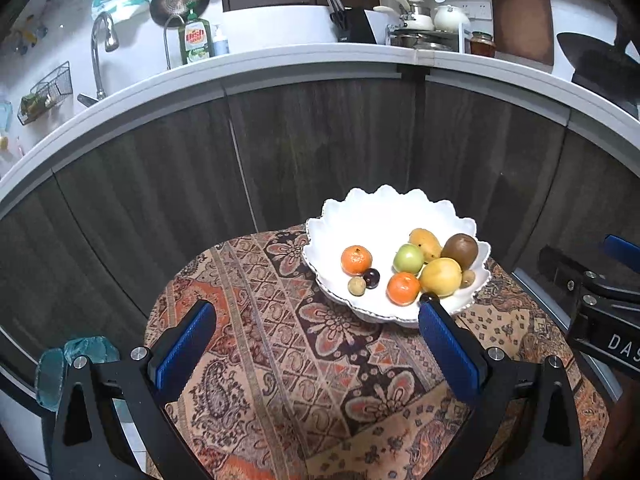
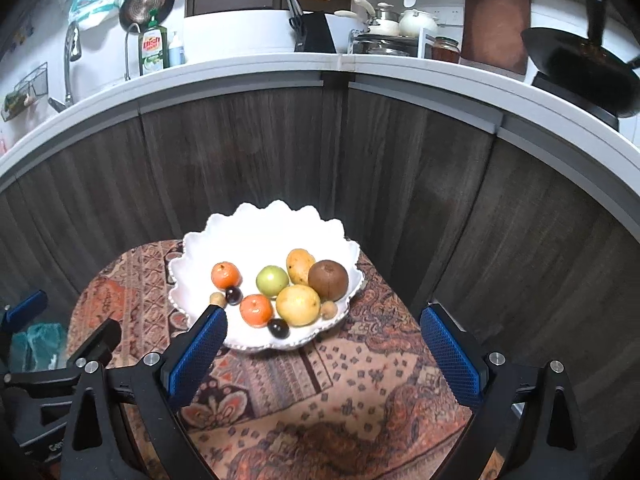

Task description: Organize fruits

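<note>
A white scalloped bowl (image 1: 372, 216) (image 2: 264, 224) stands on a small table with a patterned cloth (image 1: 280, 320) (image 2: 352, 380). It holds two oranges (image 1: 356, 259) (image 2: 256, 309), a green apple (image 1: 408, 258) (image 2: 272, 280), two yellow mangoes (image 1: 441, 276) (image 2: 298, 305), a brown kiwi (image 1: 460, 250) (image 2: 328, 279), dark plums (image 1: 371, 278) (image 2: 278, 328) and small tan fruits (image 1: 356, 285). My left gripper (image 1: 316, 320) is open and empty above the cloth, left of the bowl. My right gripper (image 2: 324, 328) is open and empty just before the bowl's near rim.
Dark wood cabinet fronts (image 1: 320, 140) rise close behind the table under a white counter (image 1: 280, 64) with a sink tap, dish soap, knife block, pots and a wok. A teal bag (image 1: 76, 360) lies on the floor at the left.
</note>
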`<state>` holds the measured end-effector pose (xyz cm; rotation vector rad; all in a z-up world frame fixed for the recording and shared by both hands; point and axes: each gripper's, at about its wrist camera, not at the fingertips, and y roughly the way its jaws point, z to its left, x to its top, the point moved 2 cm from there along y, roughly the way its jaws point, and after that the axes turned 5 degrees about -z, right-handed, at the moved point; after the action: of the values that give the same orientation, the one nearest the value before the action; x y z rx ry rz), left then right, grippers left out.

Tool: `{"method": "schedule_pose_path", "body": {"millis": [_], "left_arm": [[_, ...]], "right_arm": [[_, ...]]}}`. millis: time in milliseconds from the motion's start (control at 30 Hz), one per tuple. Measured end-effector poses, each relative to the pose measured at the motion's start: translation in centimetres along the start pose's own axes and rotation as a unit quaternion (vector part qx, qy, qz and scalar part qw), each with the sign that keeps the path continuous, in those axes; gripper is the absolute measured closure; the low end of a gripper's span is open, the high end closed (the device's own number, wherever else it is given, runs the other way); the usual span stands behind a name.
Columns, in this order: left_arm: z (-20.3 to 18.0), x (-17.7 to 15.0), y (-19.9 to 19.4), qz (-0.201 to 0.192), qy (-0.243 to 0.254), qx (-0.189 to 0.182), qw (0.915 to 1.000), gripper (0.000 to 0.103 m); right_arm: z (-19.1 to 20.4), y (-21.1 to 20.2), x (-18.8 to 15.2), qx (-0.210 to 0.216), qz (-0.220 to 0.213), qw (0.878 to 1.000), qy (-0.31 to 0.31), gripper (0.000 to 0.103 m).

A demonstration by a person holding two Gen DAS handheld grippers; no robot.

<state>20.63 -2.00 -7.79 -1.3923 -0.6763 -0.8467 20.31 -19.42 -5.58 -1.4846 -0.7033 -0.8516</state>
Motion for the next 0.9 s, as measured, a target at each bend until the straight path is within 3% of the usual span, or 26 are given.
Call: {"method": "schedule_pose_path", "body": {"millis": [467,900], "left_arm": [[-0.6,-1.1,-7.0,-0.036,-0.003,-0.017,0.9992,0.000],[-0.5,-3.1,-11.5,-0.038,-0.001,-0.018,0.9991,0.000]], "right_arm": [[-1.7,-7.2,-1.7,-0.004,-0.032,0.999,0.014,0.005],[-2.2,-11.9,-4.5,0.010,-0.045,0.999,0.022,0.005]]}}
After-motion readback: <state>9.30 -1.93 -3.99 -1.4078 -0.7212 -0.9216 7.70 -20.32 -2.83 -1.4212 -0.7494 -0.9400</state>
